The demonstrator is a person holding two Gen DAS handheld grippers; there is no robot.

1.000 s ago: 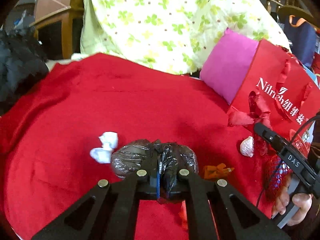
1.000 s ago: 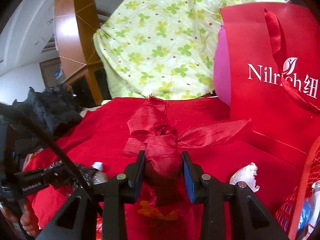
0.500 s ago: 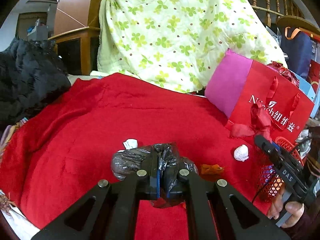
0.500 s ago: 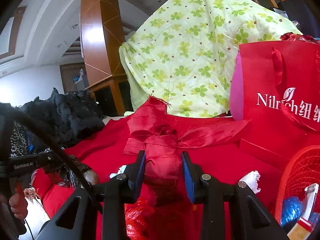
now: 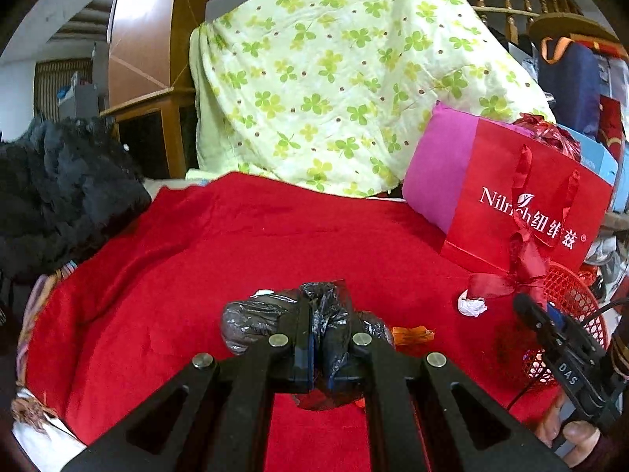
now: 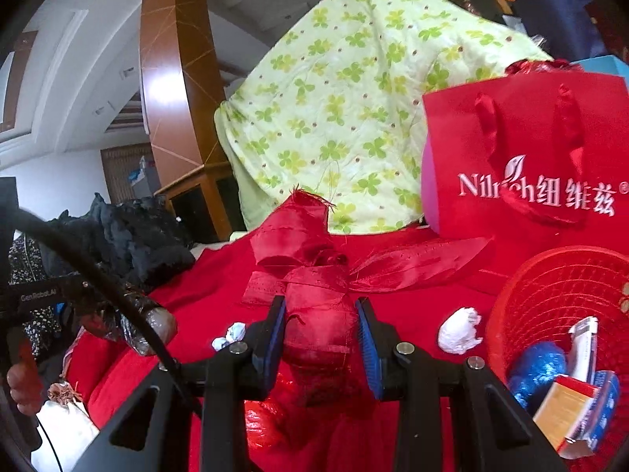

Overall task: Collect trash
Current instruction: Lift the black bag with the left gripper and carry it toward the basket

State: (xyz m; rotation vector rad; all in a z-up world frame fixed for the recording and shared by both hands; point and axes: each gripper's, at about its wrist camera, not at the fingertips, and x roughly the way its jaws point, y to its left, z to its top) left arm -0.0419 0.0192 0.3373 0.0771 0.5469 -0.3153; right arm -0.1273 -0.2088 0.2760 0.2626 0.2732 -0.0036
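My left gripper [image 5: 319,338] is shut on a crumpled black plastic bag [image 5: 255,320], which hangs above the red cloth [image 5: 236,244]. My right gripper [image 6: 319,314] is shut on a red ribbon bow [image 6: 298,236], whose tails stick out to the right. A red mesh basket [image 6: 550,287] stands at the right with a blue wrapper and a small box inside. On the cloth lie a white tissue wad [image 6: 460,330], a smaller tissue [image 6: 230,334] and an orange scrap [image 5: 412,333]. In the left wrist view the right gripper [image 5: 550,334] holds the bow beside the basket [image 5: 570,299].
A red gift bag [image 5: 523,204] and a pink pillow [image 5: 440,165] stand at the back right. A green clover quilt [image 5: 334,78] is piled behind the cloth. A black coat [image 5: 59,181] lies at the left, with a wooden post [image 6: 169,78] beyond it.
Both grippers have risen and drawn back, each still holding its piece. The black bag has come up off the cloth. The ribbon bow has moved right, and the red basket has come into the right wrist view.
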